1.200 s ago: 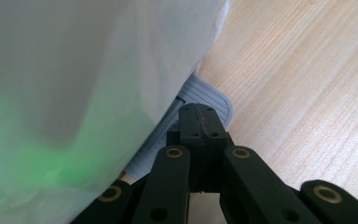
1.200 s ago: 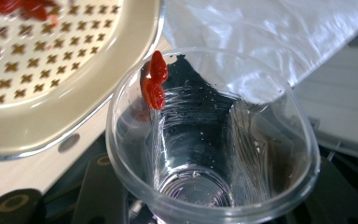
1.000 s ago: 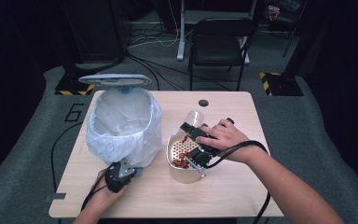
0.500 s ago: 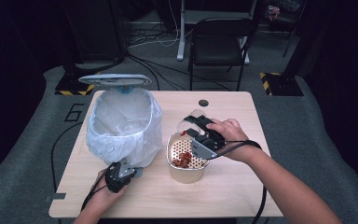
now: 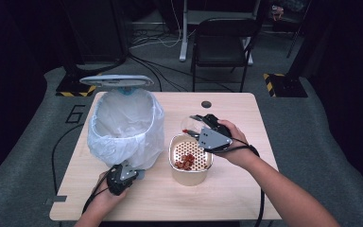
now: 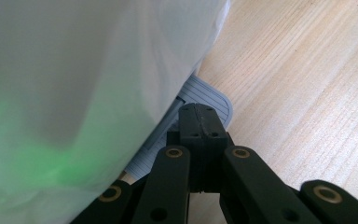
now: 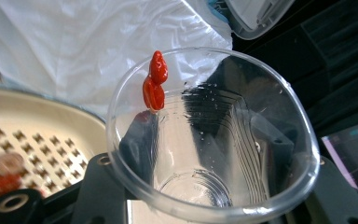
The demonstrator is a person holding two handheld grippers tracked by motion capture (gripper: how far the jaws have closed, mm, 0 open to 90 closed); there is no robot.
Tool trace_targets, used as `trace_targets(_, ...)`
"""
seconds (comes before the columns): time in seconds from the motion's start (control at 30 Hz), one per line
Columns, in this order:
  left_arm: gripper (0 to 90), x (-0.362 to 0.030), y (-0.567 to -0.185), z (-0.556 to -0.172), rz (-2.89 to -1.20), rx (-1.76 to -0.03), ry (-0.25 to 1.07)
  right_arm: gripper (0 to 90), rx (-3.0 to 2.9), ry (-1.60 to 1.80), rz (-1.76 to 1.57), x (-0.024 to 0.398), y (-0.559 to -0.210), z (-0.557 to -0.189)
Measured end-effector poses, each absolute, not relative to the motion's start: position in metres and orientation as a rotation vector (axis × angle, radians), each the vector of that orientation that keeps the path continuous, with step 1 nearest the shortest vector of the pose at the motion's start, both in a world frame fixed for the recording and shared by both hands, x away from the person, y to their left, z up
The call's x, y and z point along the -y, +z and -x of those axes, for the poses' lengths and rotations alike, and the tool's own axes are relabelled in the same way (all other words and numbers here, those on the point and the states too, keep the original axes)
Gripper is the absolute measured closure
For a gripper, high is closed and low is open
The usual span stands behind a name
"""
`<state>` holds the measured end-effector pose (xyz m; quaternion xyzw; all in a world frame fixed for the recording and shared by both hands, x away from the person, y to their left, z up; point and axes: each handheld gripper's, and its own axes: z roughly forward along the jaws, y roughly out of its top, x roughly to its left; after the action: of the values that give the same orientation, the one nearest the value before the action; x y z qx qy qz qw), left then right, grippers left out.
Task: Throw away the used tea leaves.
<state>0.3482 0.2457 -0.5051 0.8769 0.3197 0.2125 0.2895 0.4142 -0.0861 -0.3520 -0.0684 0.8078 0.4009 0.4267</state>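
My right gripper (image 5: pixel 197 124) is shut on a clear plastic cup (image 5: pixel 189 126), held tilted just behind a cream strainer bowl (image 5: pixel 174 163). Red bits (image 5: pixel 185 161) lie on the bowl's perforated insert. In the right gripper view the cup (image 7: pixel 205 154) looks empty, with one red piece (image 7: pixel 154 84) stuck on its rim; the strainer (image 7: pixel 42 135) sits to its left. My left gripper (image 5: pixel 131 173) is shut, its tips (image 6: pixel 200 116) resting on the grey ribbed pedal (image 6: pixel 212 93) of a bin lined with a white bag (image 5: pixel 123 123). The bin's lid (image 5: pixel 116 80) stands open.
The wooden table (image 5: pixel 246 198) has a small round hole (image 5: pixel 206 104) near its far edge. A black chair (image 5: pixel 222 42) stands behind the table. Cables trail from both grippers toward the near edge. The bag (image 6: pixel 74 70) bulges right beside the left jaws.
My right gripper has drawn back and to the right with the cup, from over the strainer to behind its rim. The left gripper has stayed on the pedal.
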Motion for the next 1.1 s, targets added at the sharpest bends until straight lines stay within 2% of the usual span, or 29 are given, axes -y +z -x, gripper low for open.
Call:
trace_targets(0.6,90.0,-0.246,-0.505,-0.348,-2.338,-0.854,0.566,49.0,-2.163,1.490,-0.171,0.097,-0.354,-0.431)
trace_targets(1.1,90.0,-0.246,-0.505,-0.348,-2.336,-0.855,0.565,49.0,-2.313,1.644,-0.323,0.096,-0.345,-0.430)
